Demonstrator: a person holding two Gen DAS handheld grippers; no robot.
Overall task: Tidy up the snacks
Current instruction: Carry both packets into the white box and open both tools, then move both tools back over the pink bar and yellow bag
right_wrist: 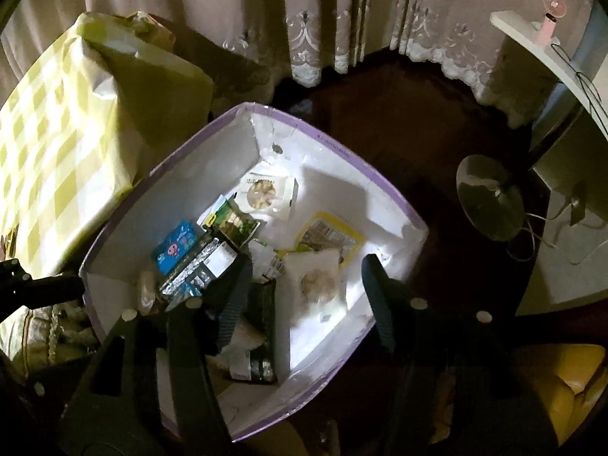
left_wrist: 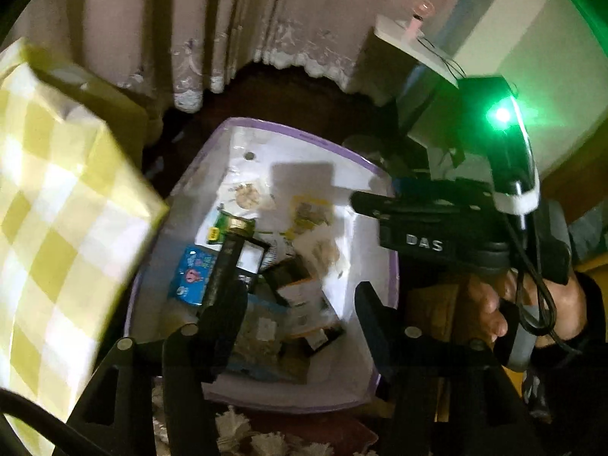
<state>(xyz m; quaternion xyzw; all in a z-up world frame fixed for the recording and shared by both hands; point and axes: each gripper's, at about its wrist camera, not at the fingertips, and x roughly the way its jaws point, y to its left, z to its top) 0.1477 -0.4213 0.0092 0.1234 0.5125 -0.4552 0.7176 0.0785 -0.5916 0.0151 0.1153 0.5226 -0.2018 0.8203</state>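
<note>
A white box with a purple rim (left_wrist: 304, 135) (right_wrist: 334, 144) sits on the floor and holds several snack packets: a blue packet (left_wrist: 192, 271) (right_wrist: 176, 245), a green packet (left_wrist: 224, 226) (right_wrist: 231, 222), a yellow-edged packet (left_wrist: 309, 214) (right_wrist: 328, 233) and round biscuits in clear wrap (right_wrist: 262, 192). My left gripper (left_wrist: 300, 300) hovers over the box, fingers apart, nothing between them; a dark gold-capped stick pack (left_wrist: 228, 262) lies by its left finger. My right gripper (right_wrist: 307, 281) is open and empty above the box; its body (left_wrist: 437, 228) shows in the left wrist view.
A yellow checked bag (left_wrist: 57, 205) (right_wrist: 68, 129) stands left of the box. Lace curtains (right_wrist: 323, 19) hang behind. A round fan base (right_wrist: 490, 197) and a white shelf (right_wrist: 539, 49) stand to the right. The floor is dark wood.
</note>
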